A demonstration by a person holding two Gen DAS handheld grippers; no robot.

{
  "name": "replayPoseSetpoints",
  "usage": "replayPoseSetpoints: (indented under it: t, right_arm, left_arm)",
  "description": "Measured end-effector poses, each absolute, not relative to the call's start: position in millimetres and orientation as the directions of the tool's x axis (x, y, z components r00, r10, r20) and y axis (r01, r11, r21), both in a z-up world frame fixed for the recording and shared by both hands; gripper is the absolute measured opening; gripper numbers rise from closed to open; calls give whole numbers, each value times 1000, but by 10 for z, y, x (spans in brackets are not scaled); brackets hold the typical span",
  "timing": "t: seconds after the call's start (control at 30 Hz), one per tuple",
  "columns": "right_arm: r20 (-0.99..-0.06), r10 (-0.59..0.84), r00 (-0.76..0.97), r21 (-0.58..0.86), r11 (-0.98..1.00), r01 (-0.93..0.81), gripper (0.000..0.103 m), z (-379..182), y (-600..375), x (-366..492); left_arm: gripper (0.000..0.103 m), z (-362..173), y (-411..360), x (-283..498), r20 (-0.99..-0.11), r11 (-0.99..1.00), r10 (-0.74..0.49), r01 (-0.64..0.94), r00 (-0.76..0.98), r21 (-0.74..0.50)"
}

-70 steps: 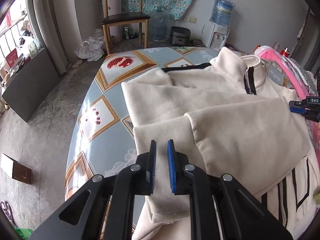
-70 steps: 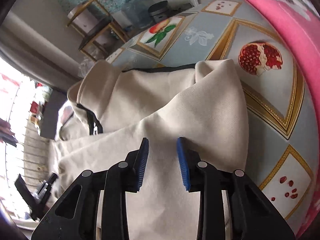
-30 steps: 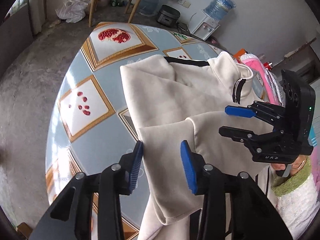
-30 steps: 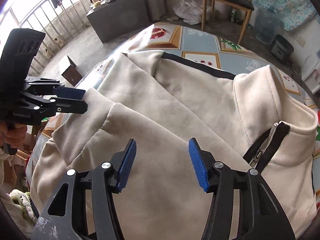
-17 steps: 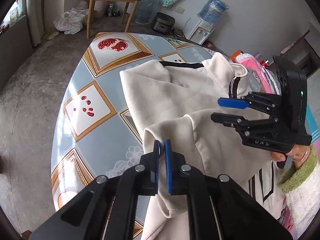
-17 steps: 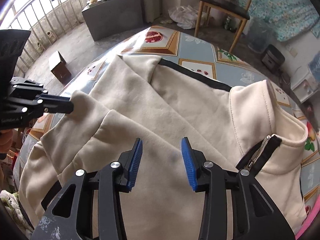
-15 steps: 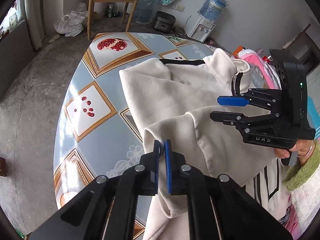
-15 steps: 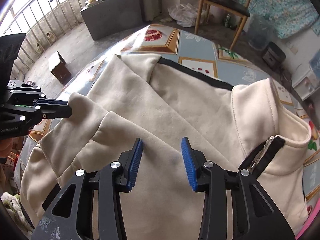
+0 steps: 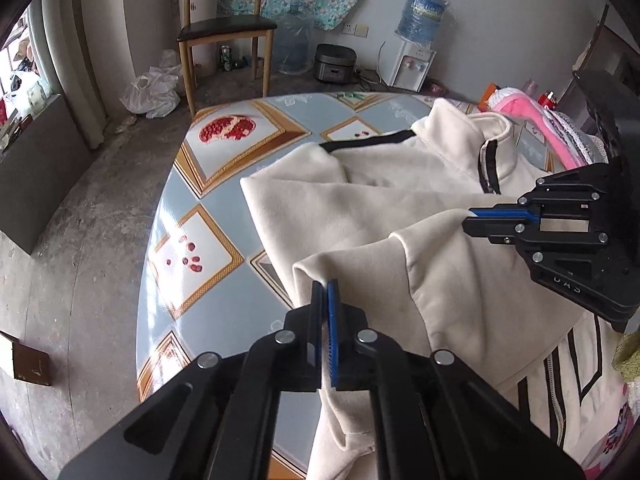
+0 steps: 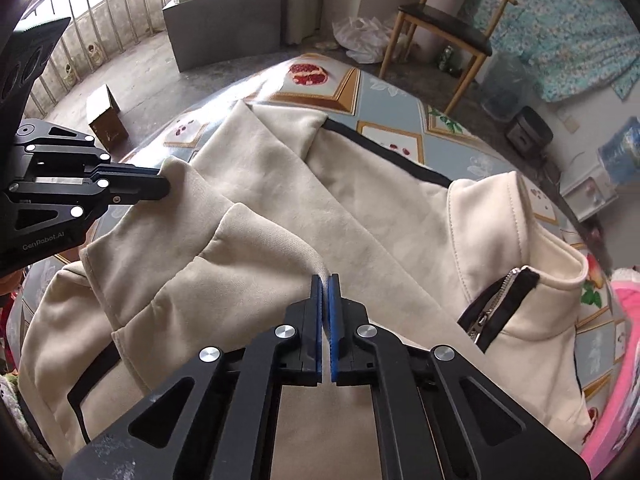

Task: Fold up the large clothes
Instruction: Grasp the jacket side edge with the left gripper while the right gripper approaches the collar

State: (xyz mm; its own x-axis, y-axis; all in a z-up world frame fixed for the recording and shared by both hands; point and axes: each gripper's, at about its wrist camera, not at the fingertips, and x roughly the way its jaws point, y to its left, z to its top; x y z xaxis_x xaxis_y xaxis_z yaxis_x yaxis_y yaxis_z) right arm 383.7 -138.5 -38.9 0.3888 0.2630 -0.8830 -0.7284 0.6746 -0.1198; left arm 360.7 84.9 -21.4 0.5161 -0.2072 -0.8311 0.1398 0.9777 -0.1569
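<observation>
Where the soft cream fleece jacket bunches, left gripper pinches it; right gripper likewise.

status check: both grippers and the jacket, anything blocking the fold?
Left gripper shut on cream jacket. Right gripper, jaws just closed, pinching the same sleeve fold. Pink pile beside the collar, not in the way.
</observation>
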Motion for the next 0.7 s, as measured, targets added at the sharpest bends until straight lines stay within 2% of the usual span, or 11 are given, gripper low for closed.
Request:
replayPoseSetpoints:
  t: [0.17,0.37,0.47,0.53,0.6,0.7]
  right_arm:
    - [-869,273,413,-108,710,-696,3,-297,-1411,4003]
    - [-899,200,389,-131,725,-676,5,-642,-1318,4156]
    - [-881,256,399,-67,766,-639,19,-452,-1557,4115]
    - [-849,301,434,-11,811,-585,42,-202,-1903,4070]
    - [-816,322,480,35,857,-514,50,14,-2358,4025]
    - [-795,284,536,115,938,-327,55,166,-3269,4071]
  left_arm:
    - [2,-88,901,3699,-812,978,-209,131,545,-164]
    - [2,-306,813,3839,-854,986,-162,122,495,-117]
    - [5,-314,812,3833,-857,987,-152,121,492,-106]
    - [5,-257,842,3805,-850,986,-163,123,502,-117]
    - [6,-183,864,3763,-839,984,-172,136,516,-118]
    - [6,-77,872,3695,-820,982,-178,152,544,-112]
